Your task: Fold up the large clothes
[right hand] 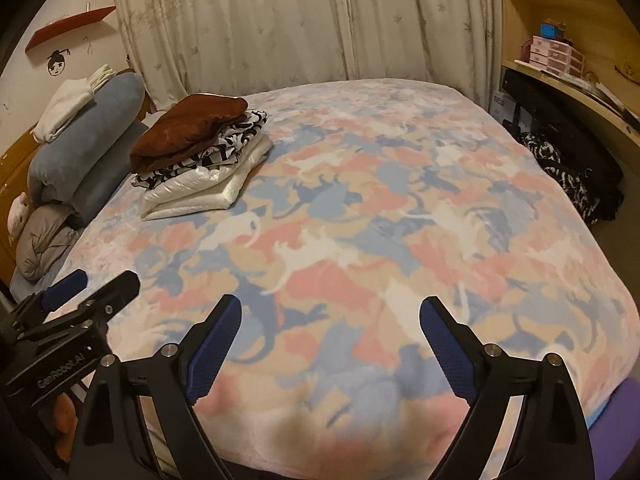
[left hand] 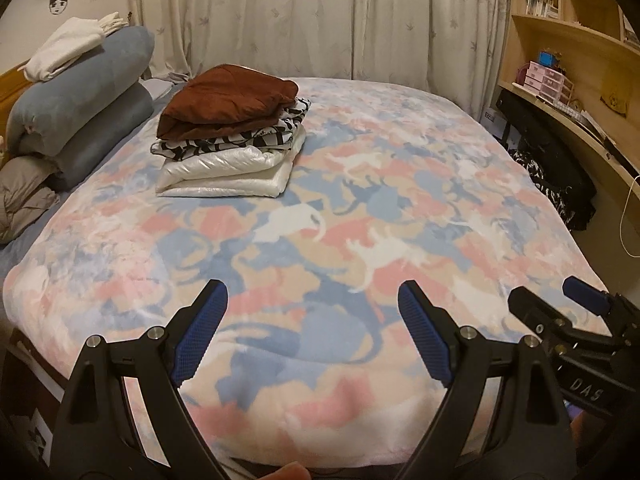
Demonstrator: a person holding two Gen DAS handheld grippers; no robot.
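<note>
A stack of folded clothes [left hand: 232,132] lies on the bed's far left part: a brown garment [left hand: 228,98] on top, a black-and-white patterned one under it, a white padded one at the bottom. The same stack [right hand: 200,160] shows in the right wrist view. My left gripper [left hand: 312,300] hangs open over the near edge of the bed, nothing between its blue pads. My right gripper [right hand: 330,316] is open too, empty, over the same near edge. Each gripper shows at the edge of the other's view: the right one [left hand: 560,304], the left one [right hand: 92,284].
The bed wears a fleece cover [left hand: 360,208] with pink, blue and white cat shapes. Rolled blue bedding [left hand: 80,96] and pillows lie at the left. A wooden shelf and desk [left hand: 580,60] stand at the right, with dark bags [left hand: 552,168] beside the bed. Curtains hang behind.
</note>
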